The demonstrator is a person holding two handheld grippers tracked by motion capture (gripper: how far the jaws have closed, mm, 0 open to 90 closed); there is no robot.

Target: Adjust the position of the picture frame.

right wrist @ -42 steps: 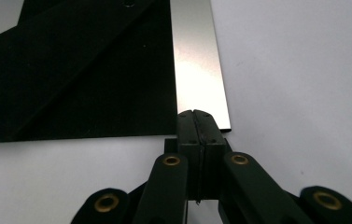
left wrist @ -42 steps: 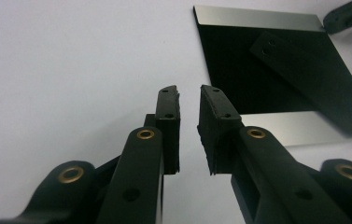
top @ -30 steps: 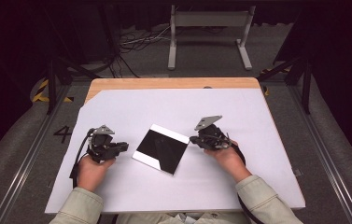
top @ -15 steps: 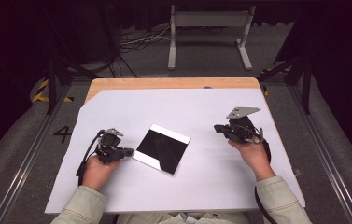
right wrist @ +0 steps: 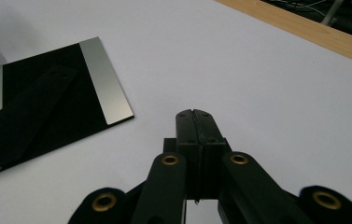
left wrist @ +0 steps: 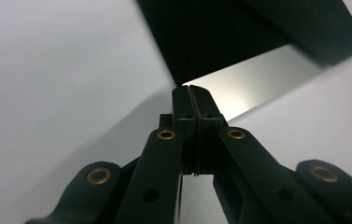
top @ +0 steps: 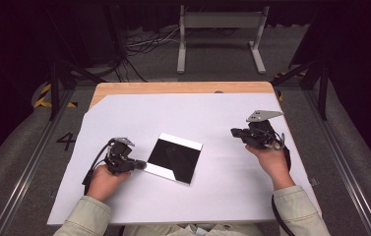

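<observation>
A: Black panel (top: 174, 157) lies flat mid-sheet. Left gripper (top: 141, 165) clenched empty, tips at its near-left corner. Right gripper (top: 234, 132) clenched empty, well right.

B: Risk: closed tips likely just shove the panel, skidding it right across the white sheet (top: 222, 113).
</observation>
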